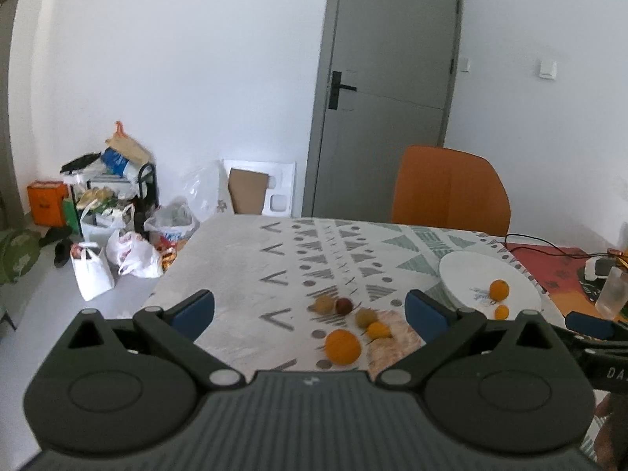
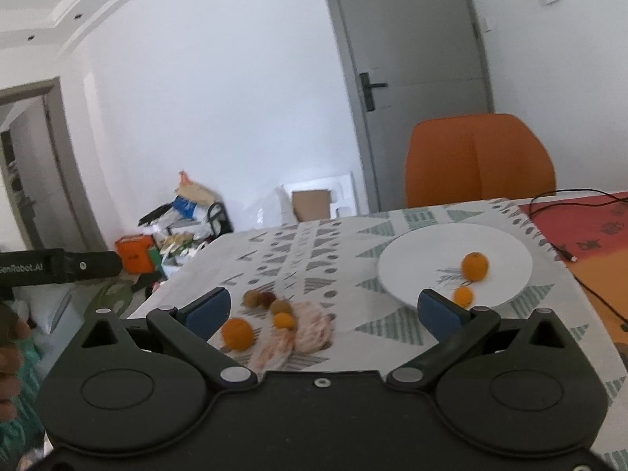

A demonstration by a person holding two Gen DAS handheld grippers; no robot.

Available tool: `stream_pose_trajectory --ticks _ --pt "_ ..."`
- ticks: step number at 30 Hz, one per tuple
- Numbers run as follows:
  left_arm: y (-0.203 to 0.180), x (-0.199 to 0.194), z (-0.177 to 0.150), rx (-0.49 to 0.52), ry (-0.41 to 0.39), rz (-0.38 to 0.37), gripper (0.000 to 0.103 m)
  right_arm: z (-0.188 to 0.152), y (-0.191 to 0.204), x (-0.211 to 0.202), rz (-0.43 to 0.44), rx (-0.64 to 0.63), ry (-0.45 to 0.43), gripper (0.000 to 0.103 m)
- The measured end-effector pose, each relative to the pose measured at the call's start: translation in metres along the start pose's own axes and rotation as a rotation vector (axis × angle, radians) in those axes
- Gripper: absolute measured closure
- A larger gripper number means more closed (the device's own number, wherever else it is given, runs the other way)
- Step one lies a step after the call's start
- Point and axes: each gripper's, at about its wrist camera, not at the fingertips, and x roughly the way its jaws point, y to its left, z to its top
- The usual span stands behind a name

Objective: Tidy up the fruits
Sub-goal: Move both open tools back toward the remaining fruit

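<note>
A white plate [image 1: 471, 271] [image 2: 424, 263] on the patterned tablecloth holds an orange [image 1: 499, 289] [image 2: 475, 266] and a smaller orange fruit [image 1: 501, 311] [image 2: 463, 296]. Left of it lie a large orange [image 1: 343, 346] [image 2: 237, 333], a small orange fruit [image 1: 377, 330] [image 2: 284, 320], two greenish-brown fruits [image 1: 323, 303] [image 1: 366, 316], a red fruit [image 1: 344, 306] [image 2: 268, 298] and a pinkish net bag [image 1: 392, 341] [image 2: 310, 333]. My left gripper [image 1: 310, 314] is open and empty above the loose fruits. My right gripper [image 2: 324, 316] is open and empty, between the fruits and the plate.
An orange chair [image 1: 451, 192] [image 2: 479, 157] stands behind the table, before a grey door [image 1: 388, 90]. A black cable [image 2: 588, 274] runs over a red mat [image 2: 588, 231] at the right. Bags and clutter [image 1: 110, 227] lie on the floor left of the table. A clear bottle [image 1: 610, 294] stands at the right.
</note>
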Motion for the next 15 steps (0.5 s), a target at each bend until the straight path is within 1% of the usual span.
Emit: stream_pose_trajectory --ticks 9,13,15 --pt "0.036 -0.005 -0.015 -0.036 0.019 0.034 0.001 -0.009 0.033 0.017 0.036 -0.030 0.069 0.000" --pt "0.047 -0.006 -0.020 -0.047 0.020 0.037 0.001 -0.017 0.042 0.025 0.064 -0.032 0.112 0.000" --pt "0.051 -0.003 -0.024 -0.053 0.030 0.040 0.003 -0.021 0.048 0.027 0.074 -0.042 0.128 0.000"
